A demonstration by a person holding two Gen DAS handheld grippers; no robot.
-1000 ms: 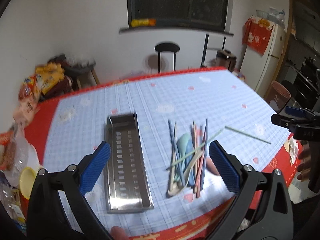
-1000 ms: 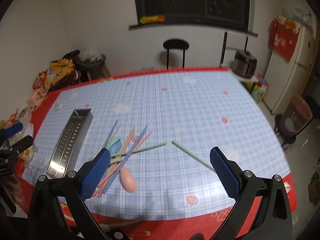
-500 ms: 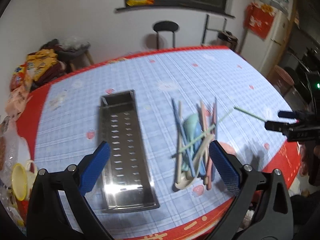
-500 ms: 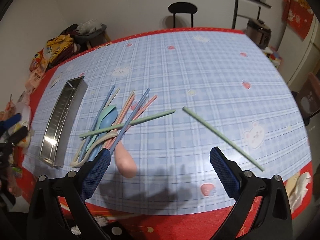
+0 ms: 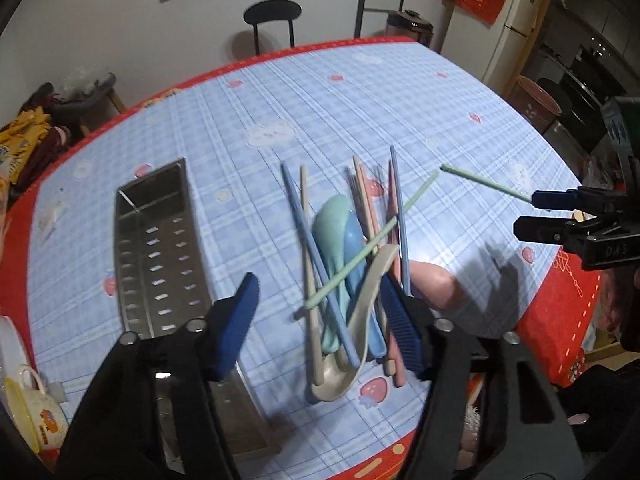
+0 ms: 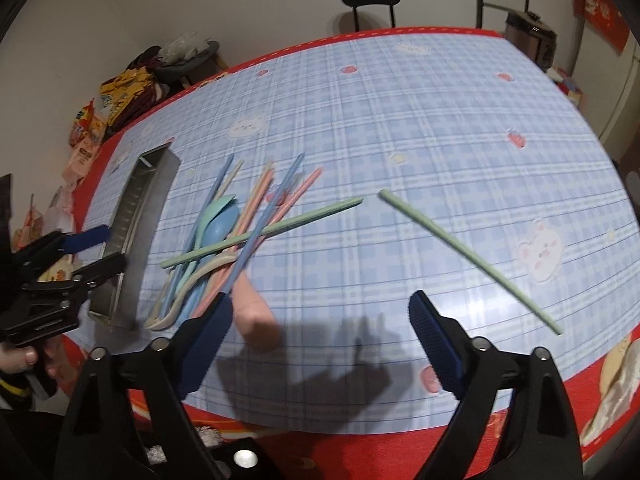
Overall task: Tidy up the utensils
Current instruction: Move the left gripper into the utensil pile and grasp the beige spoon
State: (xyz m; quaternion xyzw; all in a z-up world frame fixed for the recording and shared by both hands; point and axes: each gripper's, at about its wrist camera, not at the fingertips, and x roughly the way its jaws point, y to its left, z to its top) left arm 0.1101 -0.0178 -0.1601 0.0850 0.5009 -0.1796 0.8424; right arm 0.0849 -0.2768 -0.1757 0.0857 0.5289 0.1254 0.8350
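Note:
A pile of pastel chopsticks and spoons point(image 5: 348, 256) lies on the blue plaid table; it also shows in the right wrist view point(image 6: 236, 236). A perforated steel tray point(image 5: 160, 248) lies to its left, also in the right wrist view point(image 6: 136, 220). One green chopstick point(image 6: 468, 256) lies apart on the right. My left gripper point(image 5: 324, 320) is open, low over the near end of the pile. My right gripper point(image 6: 320, 336) is open, above the table's front edge, with the pink spoon point(image 6: 256, 316) by its left finger. Both are empty.
A cup point(image 5: 36, 412) stands at the table's near left corner. Snack bags point(image 6: 120, 96) lie on a side table at far left. A black stool point(image 5: 272, 16) stands behind the table. A fridge point(image 5: 516, 20) stands at far right.
Both grippers have dropped lower and closer to the table. The left one has moved over the pile's near end. The jaws of both stand narrower than before.

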